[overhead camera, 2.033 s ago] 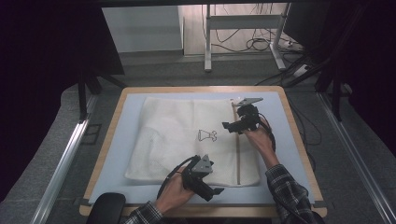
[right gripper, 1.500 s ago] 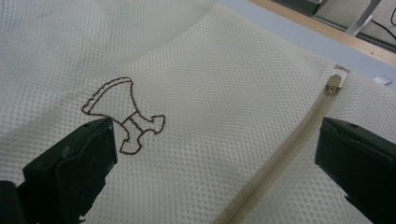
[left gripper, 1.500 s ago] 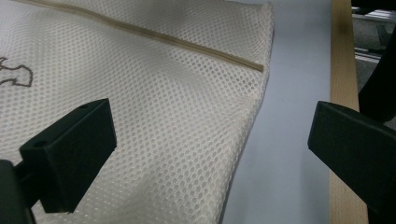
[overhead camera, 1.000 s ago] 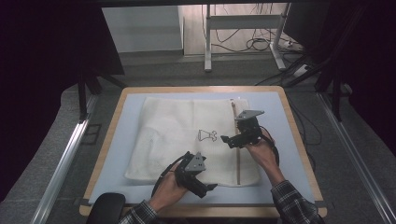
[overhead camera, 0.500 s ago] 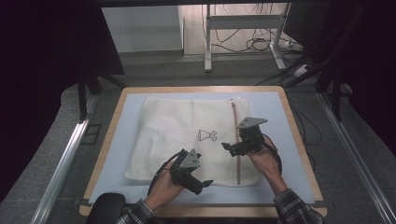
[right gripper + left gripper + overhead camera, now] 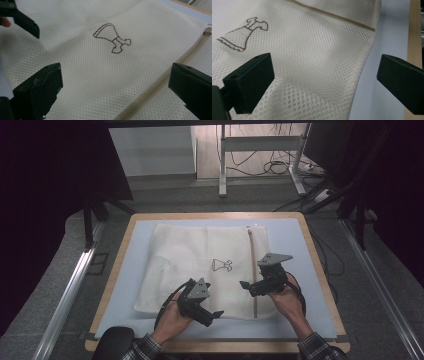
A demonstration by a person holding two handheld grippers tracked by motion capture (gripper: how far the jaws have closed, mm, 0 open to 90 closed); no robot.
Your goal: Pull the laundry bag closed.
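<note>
Zipper (image 6: pixel 251 270) is running near-to-far along the right part of the mesh bag (image 6: pixel 200 265), which is lying flat on the mat. Your right gripper (image 6: pixel 248 285) is hovering just left of it, jaws wide; your left gripper (image 6: pixel 212 315) is gaping over the near edge, farther off.

Both forearms come in from the bottom of the high view, the left hand-held gripper (image 6: pixel 216 314) low and pointing right with its jaws spread wide, the right hand-held gripper (image 6: pixel 246 284) a little farther forward, pointing left, its jaws likewise wide apart and holding nothing.
</note>
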